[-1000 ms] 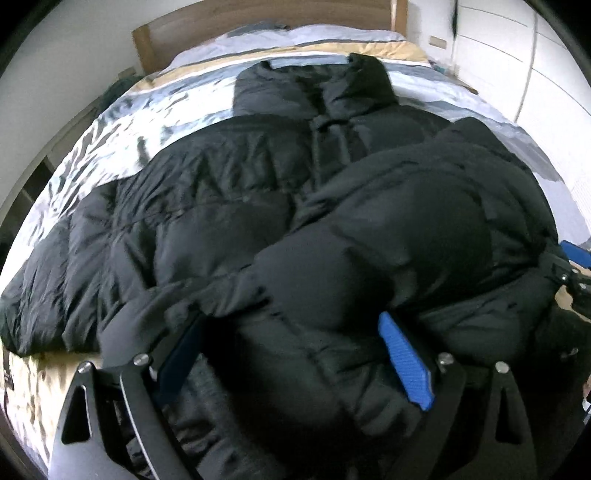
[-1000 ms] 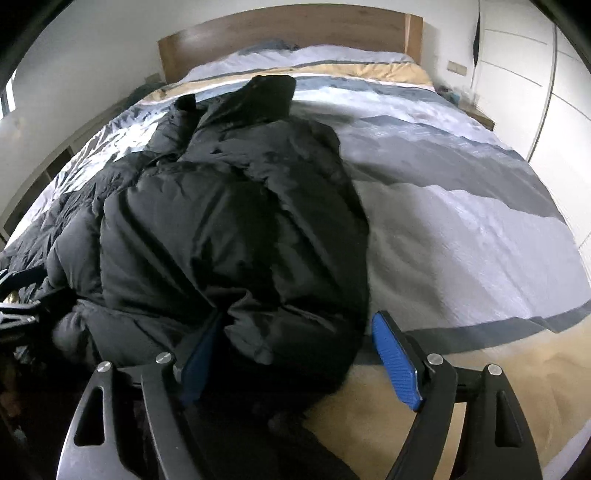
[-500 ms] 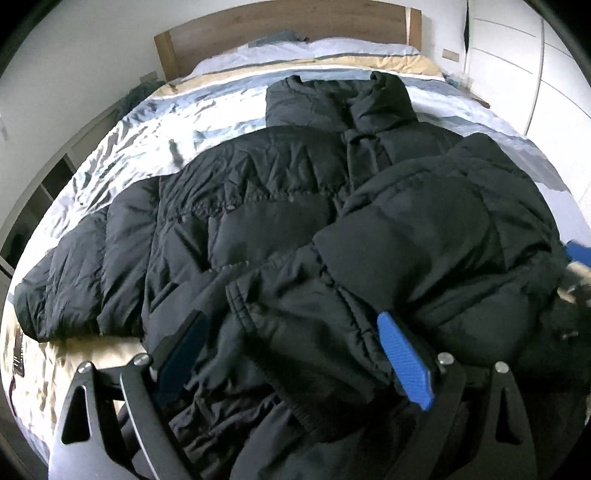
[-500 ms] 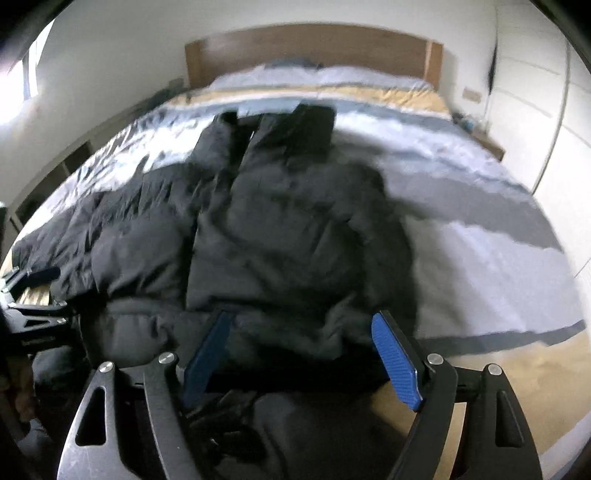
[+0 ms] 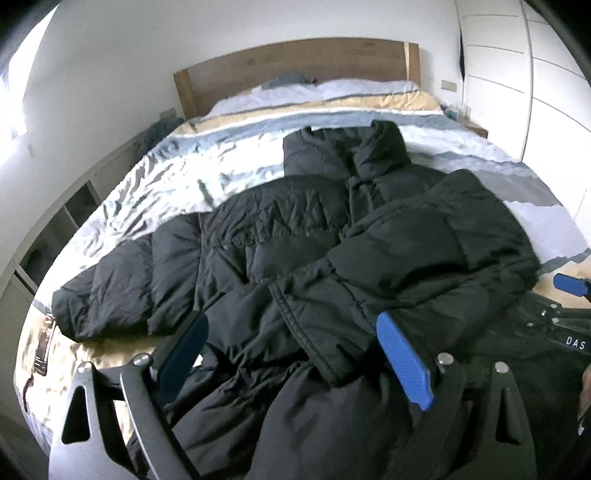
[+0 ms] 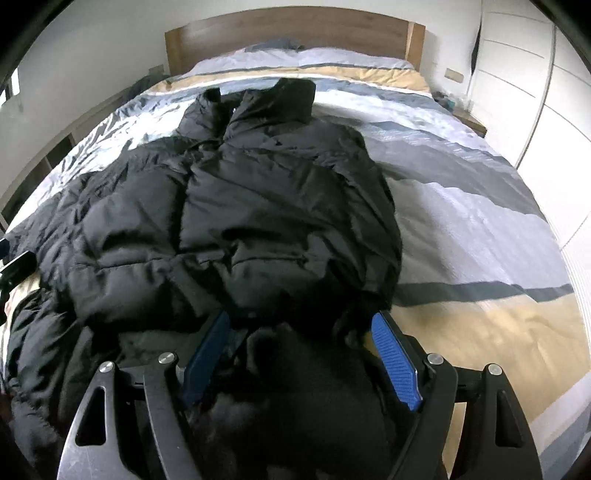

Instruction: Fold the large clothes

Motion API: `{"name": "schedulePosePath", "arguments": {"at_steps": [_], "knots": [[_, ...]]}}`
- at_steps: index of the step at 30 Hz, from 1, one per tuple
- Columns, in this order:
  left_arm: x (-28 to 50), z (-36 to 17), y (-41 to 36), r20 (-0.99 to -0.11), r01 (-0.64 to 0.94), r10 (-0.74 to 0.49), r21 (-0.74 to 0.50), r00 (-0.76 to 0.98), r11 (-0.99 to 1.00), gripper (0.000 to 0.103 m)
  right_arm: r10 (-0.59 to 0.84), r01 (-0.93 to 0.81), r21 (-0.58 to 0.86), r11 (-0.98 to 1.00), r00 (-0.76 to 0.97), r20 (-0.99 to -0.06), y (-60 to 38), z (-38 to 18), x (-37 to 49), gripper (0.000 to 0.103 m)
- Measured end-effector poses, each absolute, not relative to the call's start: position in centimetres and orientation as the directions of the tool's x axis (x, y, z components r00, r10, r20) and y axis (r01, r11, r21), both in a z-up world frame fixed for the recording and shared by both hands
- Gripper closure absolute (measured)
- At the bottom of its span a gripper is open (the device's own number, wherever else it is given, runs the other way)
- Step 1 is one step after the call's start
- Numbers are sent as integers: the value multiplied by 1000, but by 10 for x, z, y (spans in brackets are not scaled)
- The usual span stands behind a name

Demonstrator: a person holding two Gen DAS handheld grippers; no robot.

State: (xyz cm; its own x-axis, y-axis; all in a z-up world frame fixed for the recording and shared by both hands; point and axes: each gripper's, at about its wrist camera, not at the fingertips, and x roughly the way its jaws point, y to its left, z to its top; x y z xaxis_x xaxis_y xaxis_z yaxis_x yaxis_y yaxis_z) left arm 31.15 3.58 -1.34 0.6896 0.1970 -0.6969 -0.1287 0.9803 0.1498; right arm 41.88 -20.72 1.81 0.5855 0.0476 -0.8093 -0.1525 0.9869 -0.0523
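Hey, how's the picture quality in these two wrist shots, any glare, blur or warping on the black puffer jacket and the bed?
Left wrist view: window light blows out the shiny duvet; the black puffer jacket shows little detail; the headboard bows from fisheye distortion. Right wrist view: jacket slightly soft, folds near the right tool almost pure black; dark vignette in the corners.

A wide bed [image 6: 480, 229] with a wooden headboard [image 6: 288, 33] carries everything, made up with a duvet [image 5: 177, 184] striped in white, grey and tan. A black puffer jacket [image 6: 258, 206] lies directly on the duvet, collar toward the headboard, one sleeve [image 5: 122, 284] stretched out flat and the other side folded over its front.
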Motion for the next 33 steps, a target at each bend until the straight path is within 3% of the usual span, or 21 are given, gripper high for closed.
{"name": "schedulePosePath", "arguments": {"at_steps": [21,33], "knots": [[245,49,26,-586,-114,173,137,792,984,10,32,-62,-15,998,690,-723,-223,92,327,24],[246,58,63,-605,-190,219,113,766,975,10,22,-39,-9,999,722,-692,-223,113,314,24]]}}
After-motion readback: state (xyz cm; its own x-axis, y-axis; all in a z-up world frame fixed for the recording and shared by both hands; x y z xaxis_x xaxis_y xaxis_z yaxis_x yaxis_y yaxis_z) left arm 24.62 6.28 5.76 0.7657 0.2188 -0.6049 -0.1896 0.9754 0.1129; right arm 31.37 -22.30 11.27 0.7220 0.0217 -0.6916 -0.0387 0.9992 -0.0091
